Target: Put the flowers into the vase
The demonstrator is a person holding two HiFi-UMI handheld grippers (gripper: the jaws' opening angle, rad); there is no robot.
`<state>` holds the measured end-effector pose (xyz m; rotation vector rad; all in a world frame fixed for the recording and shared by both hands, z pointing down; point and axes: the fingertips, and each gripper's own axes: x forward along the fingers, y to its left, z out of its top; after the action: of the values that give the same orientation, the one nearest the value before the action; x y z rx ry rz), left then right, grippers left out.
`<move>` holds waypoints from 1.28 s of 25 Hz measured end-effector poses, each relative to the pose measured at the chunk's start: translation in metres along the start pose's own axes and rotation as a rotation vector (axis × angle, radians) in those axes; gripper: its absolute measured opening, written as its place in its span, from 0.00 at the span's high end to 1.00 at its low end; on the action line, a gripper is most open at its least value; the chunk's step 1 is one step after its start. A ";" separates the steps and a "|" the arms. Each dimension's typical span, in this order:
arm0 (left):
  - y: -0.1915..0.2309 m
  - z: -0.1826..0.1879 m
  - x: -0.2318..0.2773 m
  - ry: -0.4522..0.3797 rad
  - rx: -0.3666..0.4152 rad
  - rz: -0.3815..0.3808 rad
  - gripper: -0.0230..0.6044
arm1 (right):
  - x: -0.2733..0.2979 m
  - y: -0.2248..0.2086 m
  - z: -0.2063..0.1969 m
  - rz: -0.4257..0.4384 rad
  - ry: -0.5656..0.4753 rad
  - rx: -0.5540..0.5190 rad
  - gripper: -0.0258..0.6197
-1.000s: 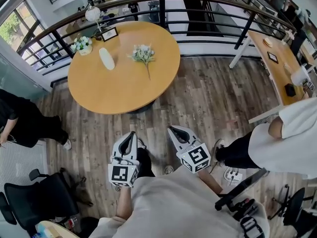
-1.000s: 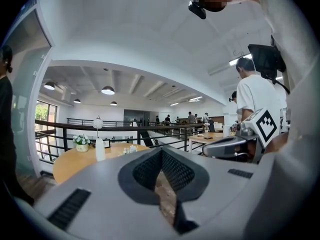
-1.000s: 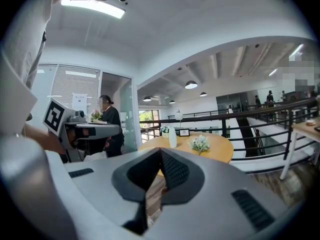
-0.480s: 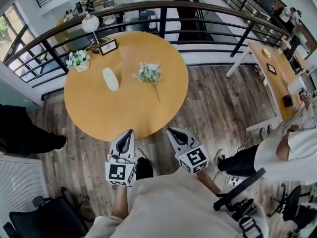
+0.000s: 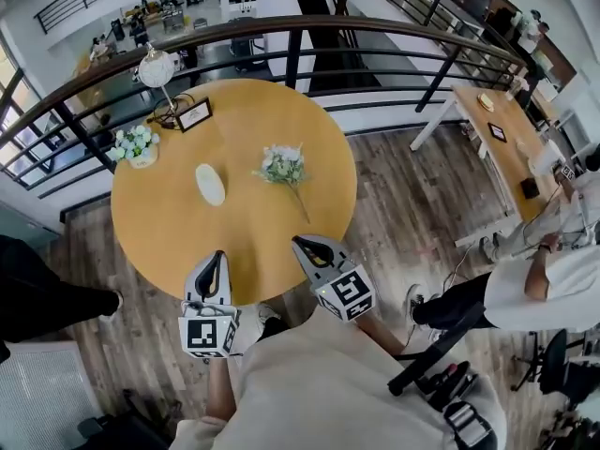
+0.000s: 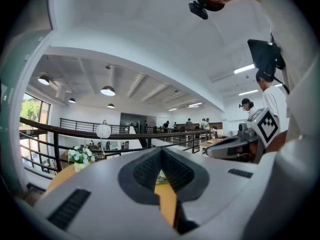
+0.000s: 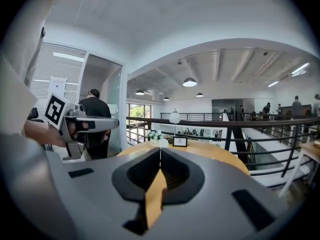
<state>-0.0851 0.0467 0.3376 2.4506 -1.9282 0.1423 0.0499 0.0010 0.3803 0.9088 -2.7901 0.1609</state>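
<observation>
Two grippers hung at the near rim of the round wooden table [image 5: 169, 242]. The left gripper [image 5: 217, 256] was at about six o'clock and the right gripper [image 5: 298, 243] at about five, and both pointed across the top. Each had its jaws pressed together with nothing between them, as each gripper's own view confirmed. Past them, near the table's middle, the white vase [image 5: 210, 184] stood at roughly nine o'clock from the centre. The flowers [image 5: 284, 167] lay flat at about two o'clock, well apart from the vase, with their thin stem [image 5: 302, 204] trailing back toward the right gripper. Farther off, a small pot of blossoms [image 5: 136, 145] sat at ten o'clock by the rim and a framed card [image 5: 194, 114] at eleven, with a globe lamp [image 5: 156, 67] beside the card and the dark railing [image 5: 281, 36] behind them. The task looked barely begun. The stem lay flush on the wood, so jaws brought down too steeply could scrape the table and miss it, or crush the blooms if they closed too far up. The slim vase looked easy to topple if the stem caught its mouth while nothing steadied it.
</observation>
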 end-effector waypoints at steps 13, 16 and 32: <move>0.063 -0.020 0.017 0.065 -0.072 0.084 0.95 | 0.082 -0.035 -0.012 0.007 0.093 0.033 0.87; 0.067 -0.017 0.018 0.072 -0.083 0.140 0.95 | 0.101 -0.069 -0.019 0.026 0.137 0.045 0.75; 0.061 -0.033 0.070 0.177 -0.095 0.203 0.95 | 0.177 -0.171 -0.119 -0.011 0.348 0.204 0.36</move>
<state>-0.1302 -0.0331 0.3735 2.1025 -2.0494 0.2551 0.0306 -0.2180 0.5427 0.8443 -2.4759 0.5543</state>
